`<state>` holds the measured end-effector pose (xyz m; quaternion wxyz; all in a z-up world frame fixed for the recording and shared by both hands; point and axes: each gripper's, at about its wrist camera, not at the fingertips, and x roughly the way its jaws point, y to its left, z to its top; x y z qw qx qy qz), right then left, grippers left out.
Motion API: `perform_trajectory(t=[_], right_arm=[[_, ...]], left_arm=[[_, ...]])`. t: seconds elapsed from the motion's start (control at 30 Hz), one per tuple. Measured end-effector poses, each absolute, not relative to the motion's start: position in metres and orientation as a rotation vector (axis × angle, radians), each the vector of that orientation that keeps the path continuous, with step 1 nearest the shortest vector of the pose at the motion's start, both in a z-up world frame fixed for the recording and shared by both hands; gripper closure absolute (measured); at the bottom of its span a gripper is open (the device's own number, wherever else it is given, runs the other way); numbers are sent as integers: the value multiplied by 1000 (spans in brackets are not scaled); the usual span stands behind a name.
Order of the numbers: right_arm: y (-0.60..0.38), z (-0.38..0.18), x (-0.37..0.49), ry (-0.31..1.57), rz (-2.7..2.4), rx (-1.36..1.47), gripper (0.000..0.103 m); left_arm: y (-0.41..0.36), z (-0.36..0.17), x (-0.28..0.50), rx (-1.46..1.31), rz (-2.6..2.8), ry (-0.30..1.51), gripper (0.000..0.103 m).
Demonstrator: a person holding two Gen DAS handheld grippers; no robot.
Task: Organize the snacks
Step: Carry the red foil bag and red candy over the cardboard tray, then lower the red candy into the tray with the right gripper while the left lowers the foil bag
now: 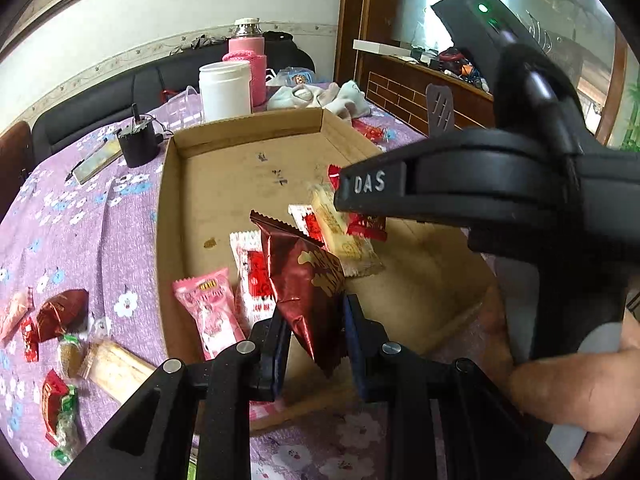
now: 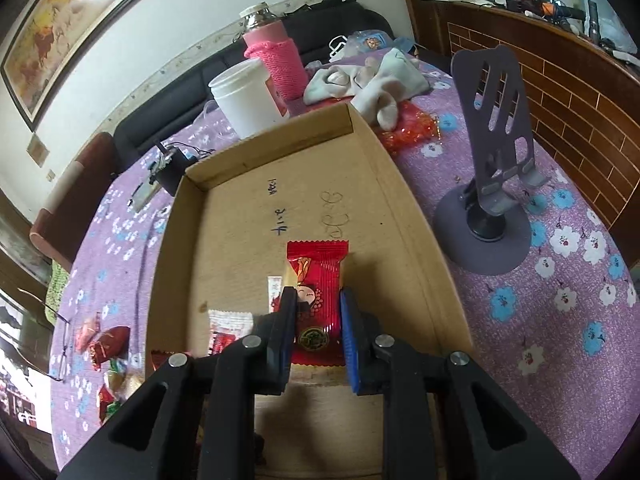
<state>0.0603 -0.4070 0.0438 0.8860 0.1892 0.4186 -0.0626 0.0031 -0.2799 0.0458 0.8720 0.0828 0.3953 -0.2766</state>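
A shallow cardboard box (image 1: 248, 128) lies on the purple flowered tablecloth. My left gripper (image 1: 316, 336) is shut on a dark red foil snack packet (image 1: 308, 280), held tilted just above the box's near end. Beneath it in the box lie a pink packet (image 1: 208, 312), a white-and-red packet (image 1: 252, 276) and a pale yellow packet (image 1: 344, 240). My right gripper (image 2: 318, 320) is shut on a bright red packet (image 2: 316, 288) over the box floor (image 2: 240, 240). In the left wrist view the right gripper (image 1: 348, 196) reaches in from the right, above the yellow packet.
Several loose snacks (image 1: 60, 320) lie on the cloth left of the box. A white jar (image 1: 224, 88), a pink bottle (image 1: 248, 60) and a pile of socks (image 2: 372, 80) stand behind it. A grey phone stand (image 2: 492, 160) is on the right. A hand (image 1: 580, 392) grips the right tool.
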Motion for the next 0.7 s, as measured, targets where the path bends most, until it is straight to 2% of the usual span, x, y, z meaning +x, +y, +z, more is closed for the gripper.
perform_trajectory(t=[0.7], right_arm=[[-402,36,66,892,-147,362,83]], left_arm=[[-282,45,-5,269,-531,750,76]])
